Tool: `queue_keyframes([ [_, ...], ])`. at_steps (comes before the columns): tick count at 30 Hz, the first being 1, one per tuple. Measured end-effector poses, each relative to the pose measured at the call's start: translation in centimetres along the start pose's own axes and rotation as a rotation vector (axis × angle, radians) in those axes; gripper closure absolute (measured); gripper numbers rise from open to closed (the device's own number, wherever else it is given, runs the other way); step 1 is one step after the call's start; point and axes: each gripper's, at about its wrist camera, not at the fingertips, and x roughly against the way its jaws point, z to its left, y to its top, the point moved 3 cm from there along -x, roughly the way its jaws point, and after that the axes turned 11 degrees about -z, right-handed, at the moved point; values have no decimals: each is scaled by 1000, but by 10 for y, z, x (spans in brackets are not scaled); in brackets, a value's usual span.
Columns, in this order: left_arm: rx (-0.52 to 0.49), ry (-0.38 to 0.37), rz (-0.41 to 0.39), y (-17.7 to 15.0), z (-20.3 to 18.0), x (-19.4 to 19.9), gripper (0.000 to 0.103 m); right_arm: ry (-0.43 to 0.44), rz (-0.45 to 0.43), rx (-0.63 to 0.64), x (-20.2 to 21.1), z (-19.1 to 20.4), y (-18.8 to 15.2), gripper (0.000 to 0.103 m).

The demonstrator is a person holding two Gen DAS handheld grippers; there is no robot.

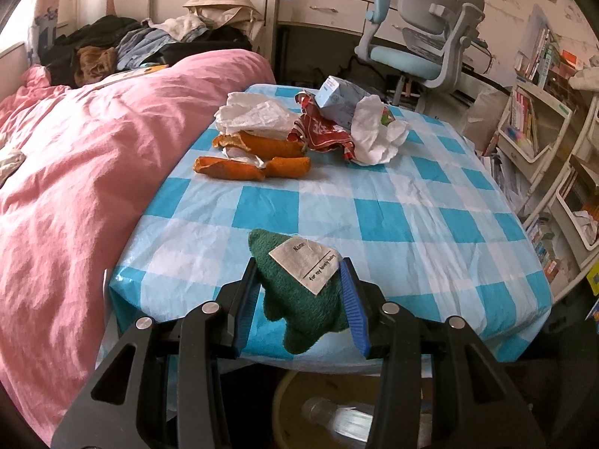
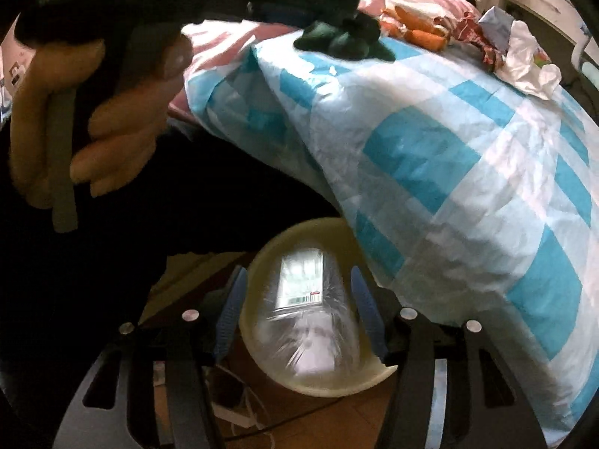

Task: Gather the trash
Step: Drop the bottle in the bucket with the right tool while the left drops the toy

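My left gripper [image 1: 301,277] is shut on a green cloth [image 1: 299,299] with a white label, held over the near edge of the blue-checked table [image 1: 411,224]. It also shows in the right wrist view [image 2: 340,39]. Orange peels [image 1: 251,164], white tissues [image 1: 254,116], a red wrapper [image 1: 322,131] and a blue carton [image 1: 333,99] lie at the far side. My right gripper [image 2: 299,299] is open above a yellow bin [image 2: 262,262]. A clear plastic bottle [image 2: 303,321] lies in the bin, blurred. The bin and bottle [image 1: 337,419] show below the table in the left wrist view.
A pink duvet [image 1: 75,168] covers the bed to the left, with piled clothes [image 1: 131,45] behind. A desk chair [image 1: 423,37] and bookshelves [image 1: 535,123] stand to the right. The tablecloth hangs over the table edge [image 2: 430,187] next to the bin.
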Motion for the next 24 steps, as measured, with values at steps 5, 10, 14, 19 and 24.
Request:
queue_keyframes([
  [5, -5, -12, 22, -6, -2, 3, 62, -41, -71, -16, 17, -11, 5, 37],
  [10, -21, -30, 59, -19, -7, 10, 62, -134, -171, -43, 40, -31, 15, 28],
  [14, -34, -49, 89, -29, -13, 16, 62, -189, -234, -89, 56, -46, 21, 26],
  [19, -56, -80, 134, -45, -24, 25, 62, -226, -277, -131, 67, -55, 20, 24],
  [24, -103, -138, 221, -67, -40, 30, 60, -241, -292, -135, 67, -56, 21, 23],
])
